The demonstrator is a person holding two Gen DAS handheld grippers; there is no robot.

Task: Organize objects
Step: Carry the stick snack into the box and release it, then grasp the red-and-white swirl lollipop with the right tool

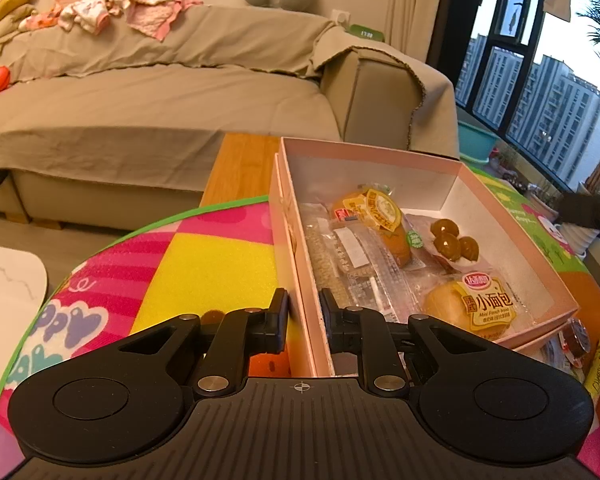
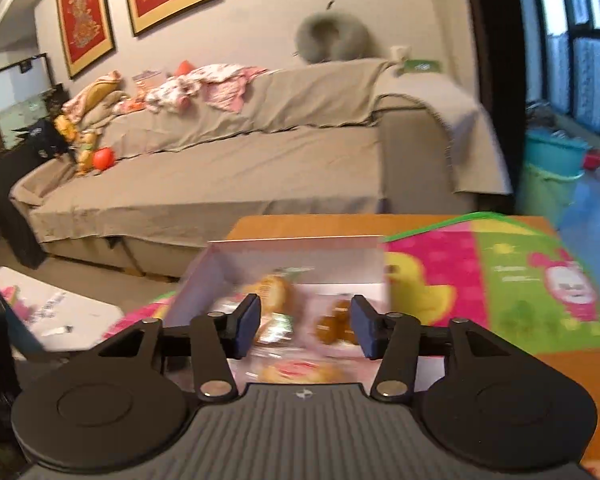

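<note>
Snacks go in the pink box (image 1: 420,160)

Left tool (image 1: 304,312) is clamped on the box's near wall, so keep it steady; right tool (image 2: 304,326) hangs empty, pads apart, over the box; drop in slowly, miss the bread pack (image 1: 480,304); loose packets (image 1: 596,364) wait on the surface (image 1: 244,160) beside the box.

Matt pink cardboard for the box (image 1: 512,216), white and dull inside. Within the box, glossy clear plastic wrappers (image 1: 364,264) and a shiny printed film over the bread roll (image 1: 476,304). Under the box, a foam-like play mat (image 1: 204,264) with a fine pebbled grain, over smooth pale wood (image 1: 240,168). Behind the box, a sofa (image 1: 160,104) draped in creased, matt cloth. Matt black plastic with bright metal pivots on the left gripper (image 1: 304,312); right gripper (image 2: 305,326) pads perhaps rubbery, too blurred to tell.
</note>
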